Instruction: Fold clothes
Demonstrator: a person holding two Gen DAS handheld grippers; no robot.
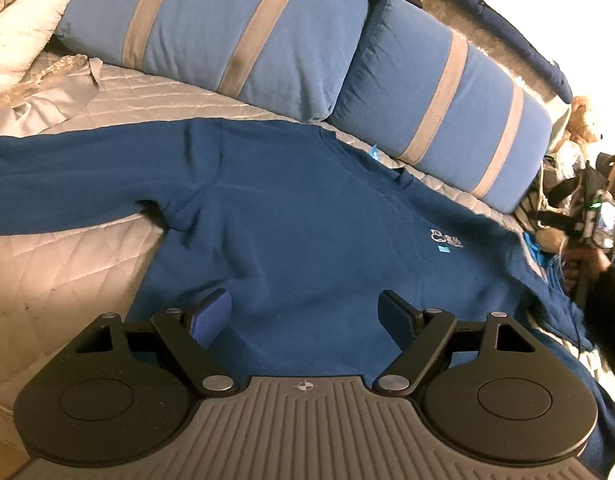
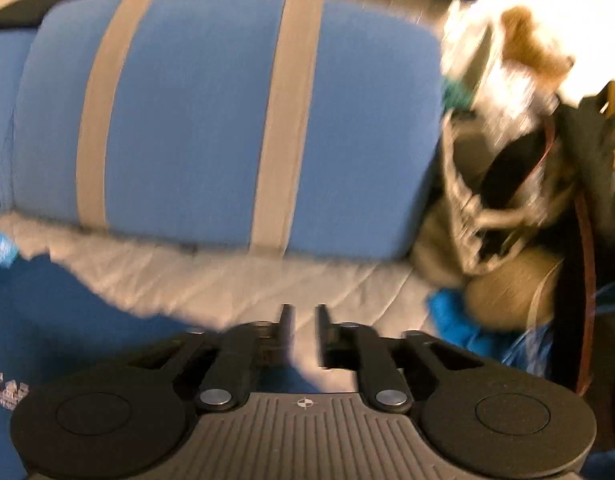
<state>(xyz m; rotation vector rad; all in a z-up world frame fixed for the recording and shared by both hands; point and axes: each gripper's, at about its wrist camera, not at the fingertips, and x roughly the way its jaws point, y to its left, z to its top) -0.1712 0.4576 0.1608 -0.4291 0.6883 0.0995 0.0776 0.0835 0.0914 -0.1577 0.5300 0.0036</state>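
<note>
Left wrist view: left gripper (image 1: 305, 312) spread above blue sweatshirt (image 1: 291, 216).

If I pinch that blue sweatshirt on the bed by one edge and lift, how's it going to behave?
The blue sweatshirt will probably go floppy and drape from the pinch: it lies limp, following the quilted bedspread. Its spread sleeve would likely trail and drag. The knit looks matte, so slipping seems unlikely, though it may bunch when pushed.

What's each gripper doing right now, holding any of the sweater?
Left gripper: open above the blue sweater, holding nothing.
Right gripper: narrow gap, nothing gripped; picture blurred.
</note>
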